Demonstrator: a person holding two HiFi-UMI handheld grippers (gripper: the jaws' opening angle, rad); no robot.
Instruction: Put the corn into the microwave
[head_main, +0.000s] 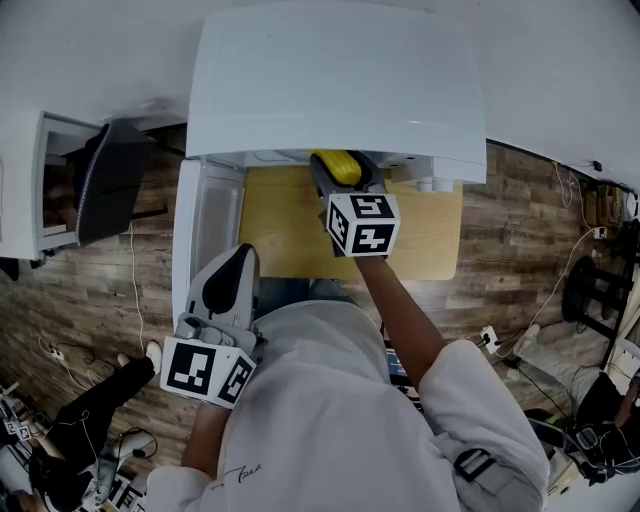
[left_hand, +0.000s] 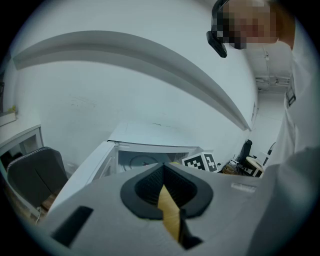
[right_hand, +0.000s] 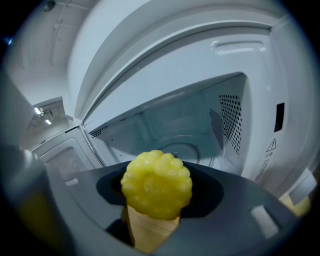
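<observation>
A yellow corn cob (head_main: 338, 165) is gripped end-on by my right gripper (head_main: 345, 172), just in front of the white microwave (head_main: 340, 80). In the right gripper view the corn (right_hand: 156, 185) fills the space between the jaws of the right gripper (right_hand: 156, 202), facing the open cavity and its glass turntable (right_hand: 187, 150). The microwave door (head_main: 210, 225) hangs open to the left. My left gripper (head_main: 232, 275) hovers by that door, lower left, jaws together and holding nothing. In the left gripper view the left gripper (left_hand: 167, 200) points toward the microwave (left_hand: 145, 145).
The microwave stands on a light wooden table (head_main: 420, 230). A black chair (head_main: 110, 175) and a white cabinet (head_main: 30, 180) are at the left. Cables and a person's leg (head_main: 90, 420) lie on the wood floor at lower left.
</observation>
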